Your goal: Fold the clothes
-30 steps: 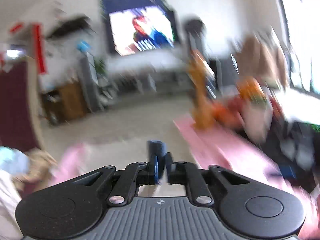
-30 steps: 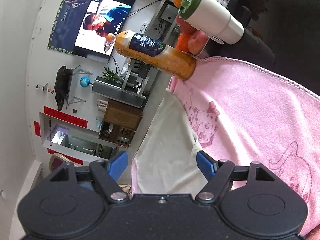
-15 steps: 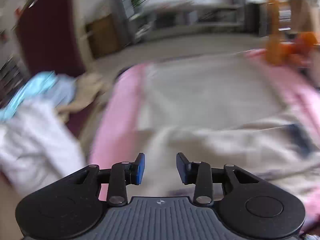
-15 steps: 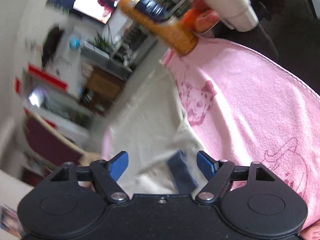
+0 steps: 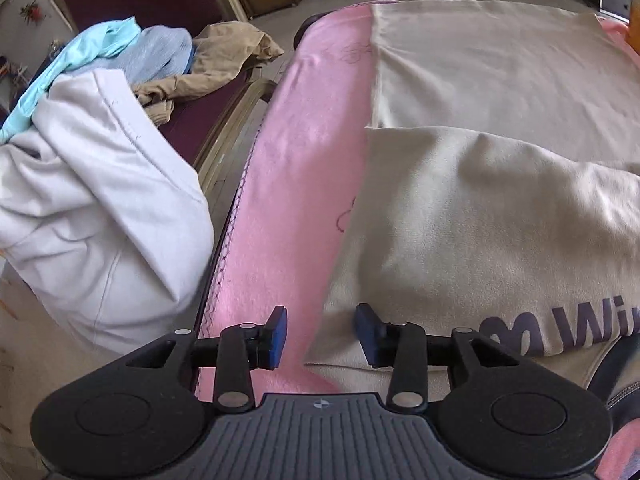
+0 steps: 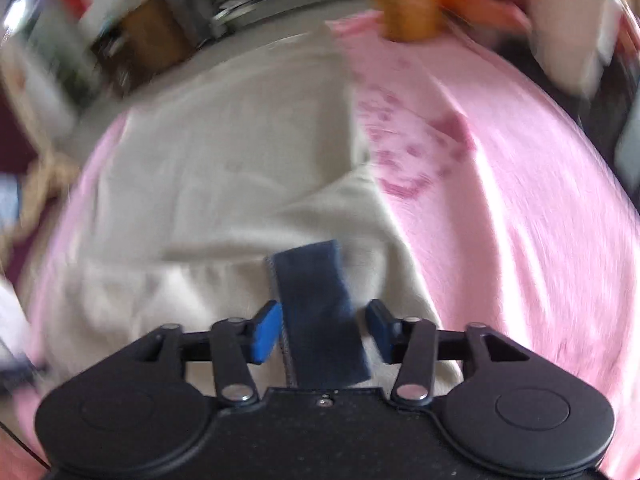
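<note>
Both tongs are held apart, nothing clamped: the cream shirt's (image 5: 480, 208) folded edge lies between the left tongs (image 5: 320, 332); its navy tag (image 6: 318, 312) is straddled by the right tongs (image 6: 320, 330).

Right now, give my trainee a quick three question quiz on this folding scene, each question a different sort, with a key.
1. True or false: the left gripper is clamped on the cream shirt.
2. Multiple choice: the shirt lies on a) bare wood, b) a pink blanket, c) a green mat.
3. Fill in: the strip between the right gripper's open fingers is dark ____.

Key: 1 false, its jaws are open at the shirt's edge; 2 b; 3 blue, the navy strip.
</note>
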{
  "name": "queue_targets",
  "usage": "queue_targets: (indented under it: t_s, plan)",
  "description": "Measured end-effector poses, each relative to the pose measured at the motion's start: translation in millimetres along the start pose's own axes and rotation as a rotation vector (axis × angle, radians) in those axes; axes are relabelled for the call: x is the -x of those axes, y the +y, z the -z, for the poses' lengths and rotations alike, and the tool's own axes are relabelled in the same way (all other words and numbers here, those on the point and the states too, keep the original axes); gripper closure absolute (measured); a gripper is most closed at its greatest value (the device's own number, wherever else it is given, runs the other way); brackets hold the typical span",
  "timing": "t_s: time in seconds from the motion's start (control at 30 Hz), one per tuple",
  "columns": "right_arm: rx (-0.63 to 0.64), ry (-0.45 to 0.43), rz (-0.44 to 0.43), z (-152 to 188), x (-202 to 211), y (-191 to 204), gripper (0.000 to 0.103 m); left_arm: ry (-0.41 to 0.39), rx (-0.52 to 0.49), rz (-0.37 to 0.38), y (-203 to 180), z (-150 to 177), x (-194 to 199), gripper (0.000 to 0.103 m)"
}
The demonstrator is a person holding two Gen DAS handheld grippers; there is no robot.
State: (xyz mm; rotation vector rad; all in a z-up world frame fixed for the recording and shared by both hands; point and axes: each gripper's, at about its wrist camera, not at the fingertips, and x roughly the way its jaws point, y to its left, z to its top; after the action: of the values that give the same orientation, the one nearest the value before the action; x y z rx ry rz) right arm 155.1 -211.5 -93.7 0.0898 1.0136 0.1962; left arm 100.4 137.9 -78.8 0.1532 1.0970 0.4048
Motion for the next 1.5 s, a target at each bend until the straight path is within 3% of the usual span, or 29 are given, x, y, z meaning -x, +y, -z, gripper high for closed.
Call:
queue_targets:
  t_s: [0.03,0.13,0.27,0.4,0.5,0.57,0.6,0.63,0.67,0.7,0.77,0.87,0.9,0.93,0.97,1.0,1.1,1.2,1.23,1.27,1.3,1.33,1.4,1.43,1.5]
  plan:
    - [0.074,-0.015,0.035,4,-1,10,0.05,0.0,0.005,0.001,1,1,1,0.063]
    - [0.195,-0.088,0.087,13,7,31,0.093,0.004,0.027,0.011,3,4,2,0.062]
    - [0.209,-0.269,0.089,20,40,41,0.092,0.006,0.112,0.044,14,6,7,0.063]
    - [0.16,-0.381,0.072,25,67,34,0.092,-0.075,0.235,0.035,34,11,26,0.063]
    - [0.08,-0.376,0.061,24,70,22,0.092,-0.119,0.299,-0.02,44,11,32,0.063]
    - [0.043,-0.339,0.05,21,61,15,0.092,-0.103,0.31,-0.014,45,10,29,0.063]
    - [0.025,-0.312,0.048,19,54,13,0.09,-0.091,0.31,-0.007,44,9,27,0.063]
    - [0.006,-0.26,0.048,17,46,11,0.082,-0.08,0.3,-0.001,42,8,25,0.063]
    - [-0.014,-0.2,0.05,16,37,10,0.057,-0.073,0.29,0.005,39,7,23,0.064]
    - [-0.061,-0.166,0.047,15,32,4,0.046,-0.081,0.278,0.011,37,7,24,0.064]
    - [-0.171,-0.113,0.039,14,24,-9,0.041,-0.107,0.256,0.038,32,7,29,0.064]
    - [-0.301,-0.165,-0.006,16,39,-29,0.031,-0.144,0.22,0.12,25,8,37,0.067]
    - [-0.34,-0.195,-0.029,18,44,-35,0.032,-0.15,0.209,0.145,22,8,38,0.067]
    - [-0.367,-0.214,-0.068,19,47,-40,0.047,-0.145,0.201,0.152,20,8,38,0.068]
    - [-0.385,-0.201,-0.12,19,43,-41,0.076,-0.135,0.201,0.156,19,9,36,0.07]
    - [-0.401,-0.18,-0.175,19,37,-41,0.085,-0.122,0.212,0.165,20,9,33,0.073]
    - [-0.447,-0.115,-0.34,18,20,-41,0.087,-0.082,0.281,0.258,29,9,26,0.08]
    - [-0.491,-0.04,-0.327,18,0,-42,0.085,-0.041,0.321,0.326,36,10,17,0.079]
    - [-0.516,-0.017,-0.311,20,-6,-44,0.085,-0.002,0.312,0.297,35,11,11,0.078]
    - [-0.54,0.006,-0.295,22,-12,-47,0.092,0.034,0.304,0.266,34,13,5,0.069]
    - [-0.563,0.012,-0.297,24,-13,-50,0.092,0.054,0.296,0.23,34,15,2,0.059]
    - [-0.584,0.015,-0.304,25,-12,-54,0.092,0.072,0.289,0.195,34,17,-1,0.059]
    - [-0.6,0.015,-0.303,26,-9,-58,0.092,0.077,0.278,0.13,34,19,3,0.059]
    - [-0.584,0.01,-0.291,26,-8,-58,0.092,0.072,0.281,0.06,35,21,5,0.06]
    - [-0.555,-0.01,-0.261,26,-1,-57,0.09,0.06,0.288,-0.07,35,25,10,0.078]
